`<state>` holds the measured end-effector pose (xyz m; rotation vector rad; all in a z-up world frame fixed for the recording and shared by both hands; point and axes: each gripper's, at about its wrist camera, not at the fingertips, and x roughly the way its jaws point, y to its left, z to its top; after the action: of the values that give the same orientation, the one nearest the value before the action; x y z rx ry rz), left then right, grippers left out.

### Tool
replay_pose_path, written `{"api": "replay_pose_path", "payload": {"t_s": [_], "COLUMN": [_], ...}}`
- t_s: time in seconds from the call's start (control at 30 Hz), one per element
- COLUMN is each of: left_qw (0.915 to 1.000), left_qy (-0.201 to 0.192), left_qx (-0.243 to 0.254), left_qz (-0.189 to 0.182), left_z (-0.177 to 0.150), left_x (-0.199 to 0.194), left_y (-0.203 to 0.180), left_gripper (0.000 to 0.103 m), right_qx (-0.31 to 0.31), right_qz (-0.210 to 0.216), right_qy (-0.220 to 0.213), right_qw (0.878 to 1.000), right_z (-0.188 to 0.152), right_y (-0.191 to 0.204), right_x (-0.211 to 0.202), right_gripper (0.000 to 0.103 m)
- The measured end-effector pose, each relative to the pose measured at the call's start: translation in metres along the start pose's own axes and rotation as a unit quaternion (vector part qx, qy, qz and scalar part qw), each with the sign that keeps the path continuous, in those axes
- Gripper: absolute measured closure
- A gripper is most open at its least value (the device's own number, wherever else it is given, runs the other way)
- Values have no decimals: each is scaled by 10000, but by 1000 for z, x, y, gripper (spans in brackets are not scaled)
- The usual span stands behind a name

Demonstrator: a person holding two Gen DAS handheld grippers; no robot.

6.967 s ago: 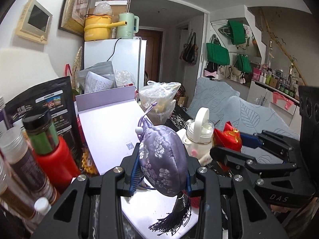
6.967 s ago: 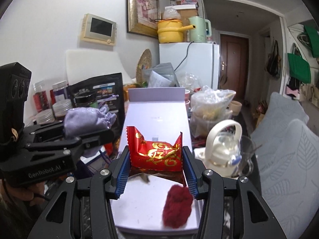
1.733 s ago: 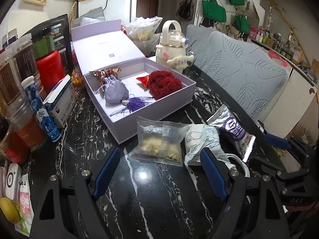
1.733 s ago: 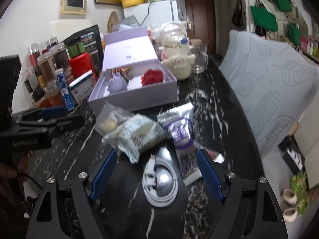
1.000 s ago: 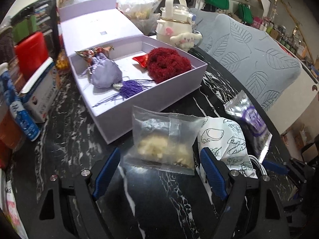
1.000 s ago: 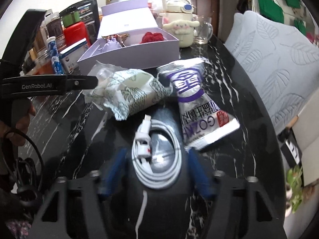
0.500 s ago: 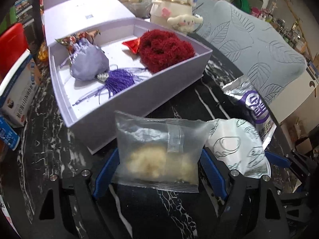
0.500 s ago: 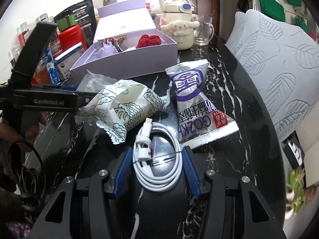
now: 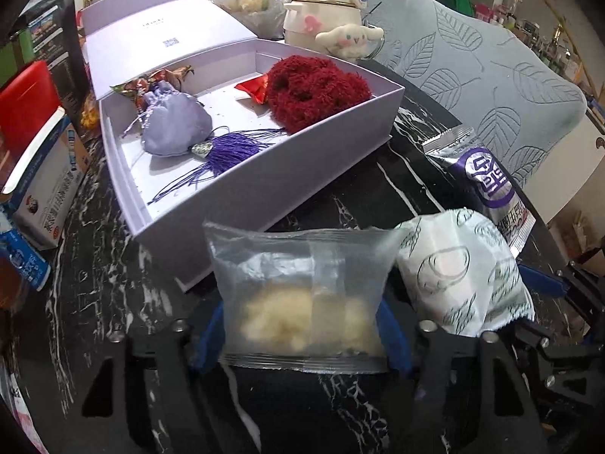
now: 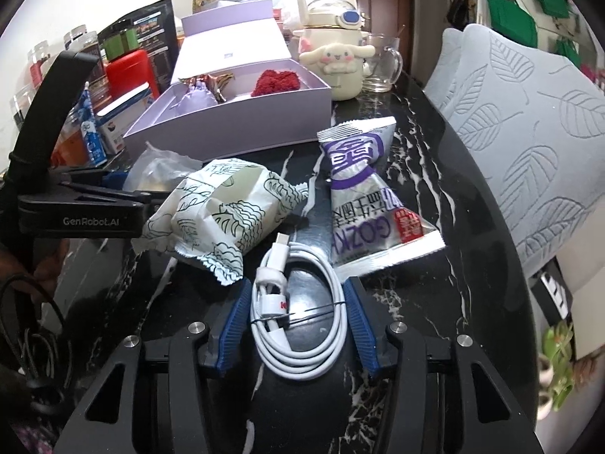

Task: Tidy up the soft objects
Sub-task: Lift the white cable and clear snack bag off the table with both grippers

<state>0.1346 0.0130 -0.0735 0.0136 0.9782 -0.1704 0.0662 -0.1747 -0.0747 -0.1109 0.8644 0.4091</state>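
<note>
While both grippers close in low in the frame, two pickups are set up beside the box.
Left gripper (image 9: pixel 302 325) jaws have just been closing, pads now pinching the clear snack bag (image 9: pixel 302 283), likely bound for the lavender box (image 9: pixel 264 189) up-frame, which holds a purple sachet (image 9: pixel 174 128), red fuzzy scrunchie (image 9: pixel 314 90) and red packet (image 9: pixel 253 89). Right gripper (image 10: pixel 298 321) brackets the white cable coil (image 10: pixel 298 317), jaws just narrowed; contact unclear.

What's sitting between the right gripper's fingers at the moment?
In the right wrist view, the coiled white cable lies on the table between the right gripper pads; nothing else.
</note>
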Motion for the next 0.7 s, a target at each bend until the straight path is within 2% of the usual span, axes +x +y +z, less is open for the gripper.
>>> {"api": "replay_pose_path", "payload": {"t_s": [0.3,0.43,0.7], "left_qw": [9996,9999,9997], "left_qy": [68,109,203], "left_qx": [-240,-90,-109], "left_qz": [-98,75,-35], "left_z": [-25,-46,-72], "left_x": [-23,-40,-56], "left_y": [11,7,2], "left_gripper": [41,41,41], "right_qx": [120,87,-97], "right_qz": [-53,-108,-29], "right_qy": [7,-1,37], "right_qw": [9999,9999,9999], "right_z": [-12,-22,-36], "right_y": [-1,2,19], "right_x": [-12,-21,-32], "right_gripper": [53,53,52]}}
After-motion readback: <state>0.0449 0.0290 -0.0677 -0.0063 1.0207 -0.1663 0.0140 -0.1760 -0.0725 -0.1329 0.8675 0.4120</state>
